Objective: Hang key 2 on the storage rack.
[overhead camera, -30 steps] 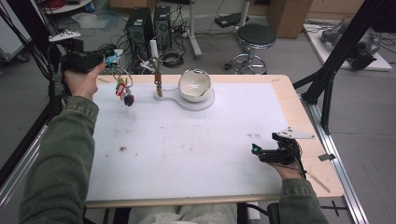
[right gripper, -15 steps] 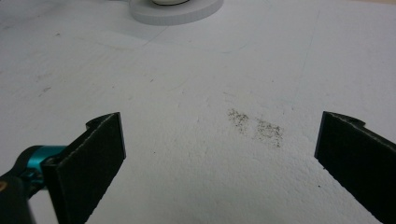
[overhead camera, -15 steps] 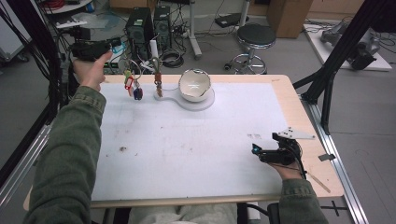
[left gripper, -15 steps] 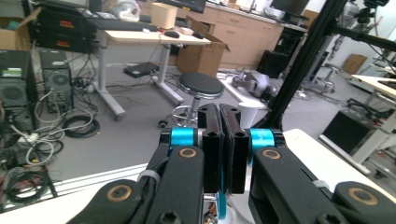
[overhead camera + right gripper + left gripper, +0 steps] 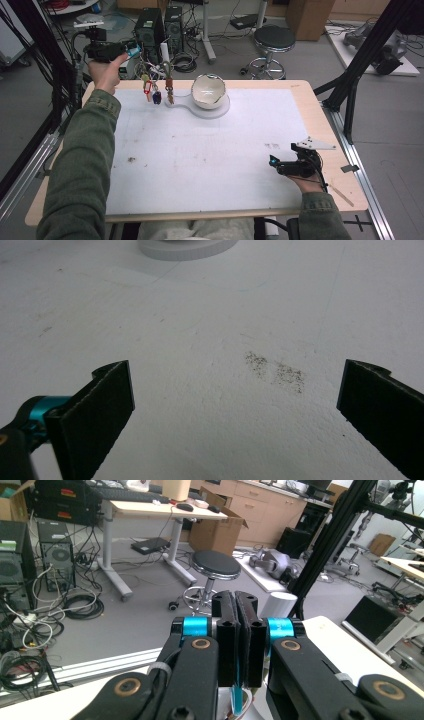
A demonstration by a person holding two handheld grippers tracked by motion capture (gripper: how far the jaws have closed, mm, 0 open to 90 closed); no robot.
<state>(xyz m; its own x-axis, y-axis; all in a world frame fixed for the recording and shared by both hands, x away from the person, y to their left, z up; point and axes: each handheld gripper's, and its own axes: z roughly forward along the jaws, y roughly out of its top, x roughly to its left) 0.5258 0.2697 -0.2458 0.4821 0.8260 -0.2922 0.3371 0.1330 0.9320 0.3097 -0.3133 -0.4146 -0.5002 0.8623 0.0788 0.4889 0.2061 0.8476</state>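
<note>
While the left gripper (image 5: 235,645) lifts at ten o'clock off the white-topped wooden table (image 5: 200,155), jaws pressed together on a bunch of coloured key tags (image 5: 152,92), white ceramic bowl (image 5: 208,91) at twelve o'clock, right gripper (image 5: 235,405) at four o'clock, jaws wide apart.

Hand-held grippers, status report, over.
Left hand-held gripper raised, jaws shut. Right hand-held gripper open, low over table. Bowl upright on stand.

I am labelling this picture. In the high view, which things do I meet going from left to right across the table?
Left gripper → hanging keys → white bowl → right gripper.
</note>
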